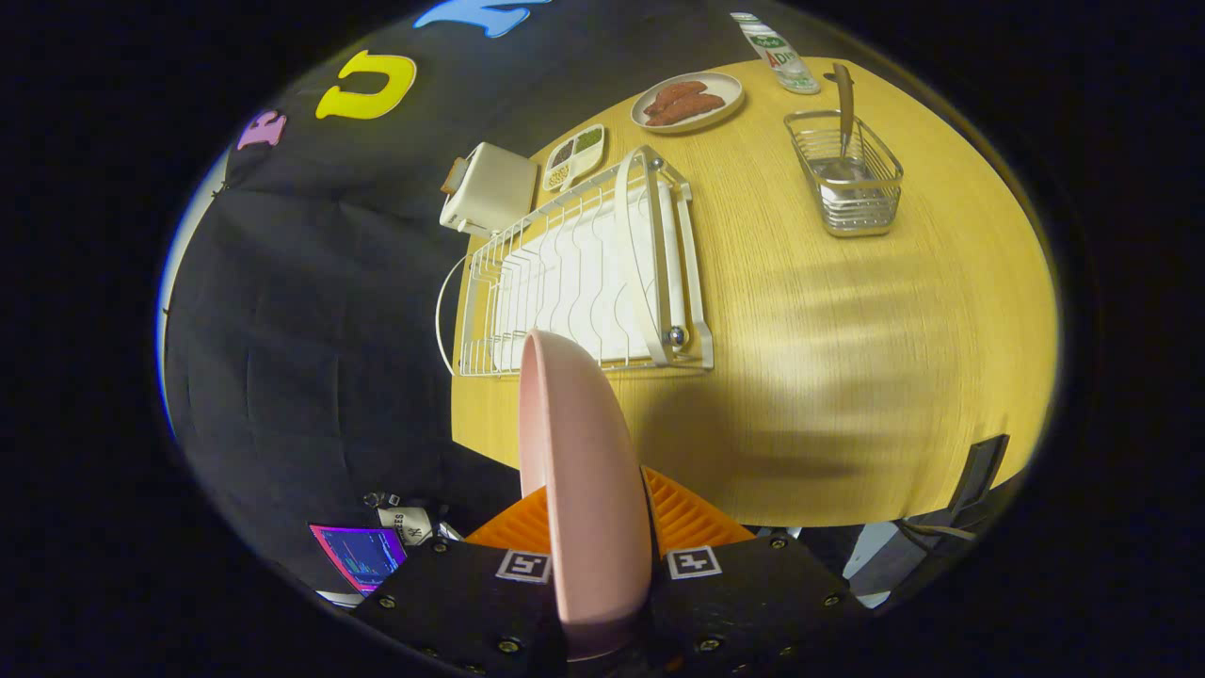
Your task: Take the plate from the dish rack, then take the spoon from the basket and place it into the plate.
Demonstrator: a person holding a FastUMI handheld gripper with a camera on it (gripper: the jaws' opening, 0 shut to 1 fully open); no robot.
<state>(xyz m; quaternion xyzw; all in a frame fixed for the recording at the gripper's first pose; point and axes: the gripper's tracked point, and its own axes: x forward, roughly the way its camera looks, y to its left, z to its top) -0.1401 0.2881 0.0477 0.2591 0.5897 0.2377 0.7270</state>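
A: Where is the open room sitting right now?

B: The round yellow wooden bench is lying bare across the centre right of the frame, from the white wire dish rack out to the bench's curved right edge. A soft shadow is falling across that bare stretch. The near edge of the bench is running across the lower middle of the frame, just beyond the tongs.

A: And the crowded side?

B: The dish rack is standing left of centre, with its left end hanging past the bench's left edge. A white boxy toaster is sitting at its far left corner, a small divided tray of green and dark foods is lying just beside that, and a pale round plate of brown sausages is resting near the far edge at upper centre. A bottle with a green label is lying at the top.

A: The spoon?

B: The wooden-handled metal spoon is standing in the silver wire basket at upper right, well apart from the rack, handle leaning up over the basket's far rim.

A: What are the tongs doing?

B: They are pinching the pink round plate on edge at bottom centre, one finger pressing each face. The plate is standing upright between them, its top rim overlapping the rack's near edge in the picture.
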